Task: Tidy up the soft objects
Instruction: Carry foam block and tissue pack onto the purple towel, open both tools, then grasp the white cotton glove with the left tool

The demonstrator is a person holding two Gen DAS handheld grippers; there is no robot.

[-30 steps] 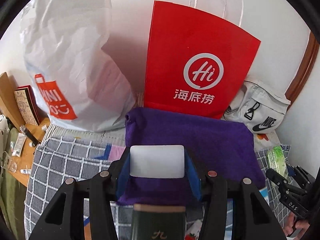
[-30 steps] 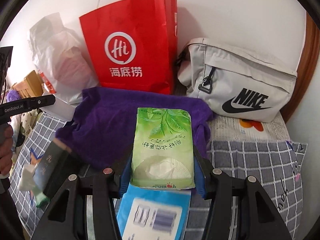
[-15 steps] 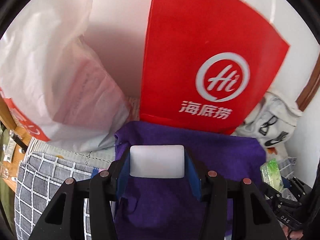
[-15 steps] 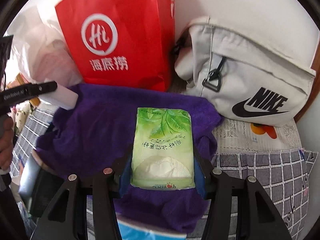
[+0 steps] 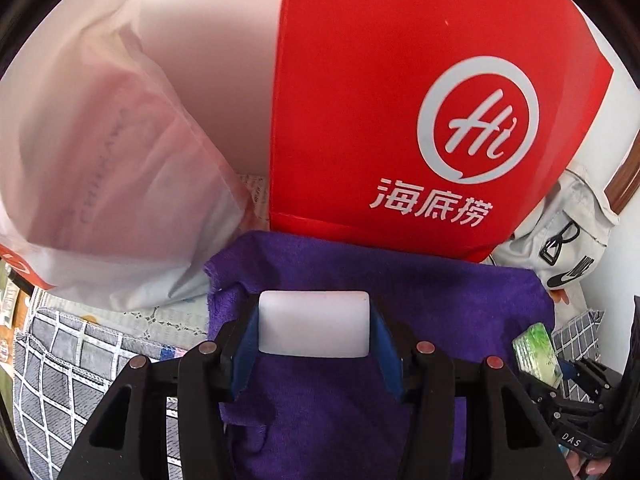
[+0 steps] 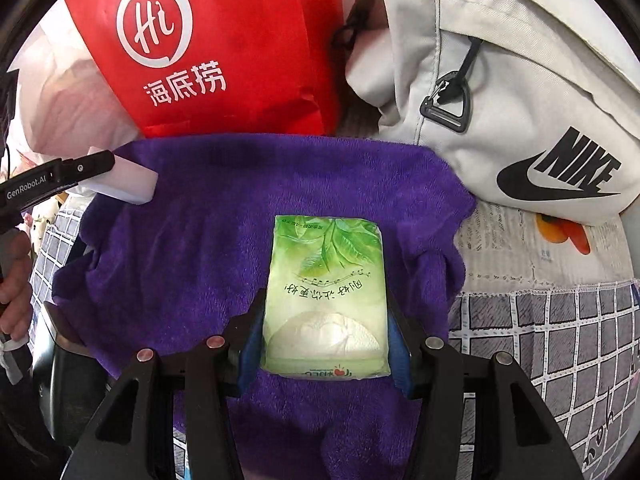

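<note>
My left gripper (image 5: 314, 330) is shut on a white sponge block (image 5: 314, 328), held over the left part of a purple towel (image 5: 420, 296). It also shows at the left of the right wrist view (image 6: 124, 186). My right gripper (image 6: 324, 340) is shut on a green tissue pack (image 6: 326, 292), held over the middle of the purple towel (image 6: 200, 240). The tissue pack also shows at the right of the left wrist view (image 5: 536, 354). A red paper bag (image 5: 420, 100) stands just behind the towel.
A white plastic bag (image 5: 100, 180) sits left of the red bag. A grey Nike pouch (image 6: 520, 92) lies at the right against the wall. A grey checked cloth (image 6: 540, 340) covers the surface. A dark bottle (image 6: 72, 380) lies at the towel's left edge.
Both grippers have moved forward toward the red bag with their objects still held. The towel and the bags now look larger and closer.
</note>
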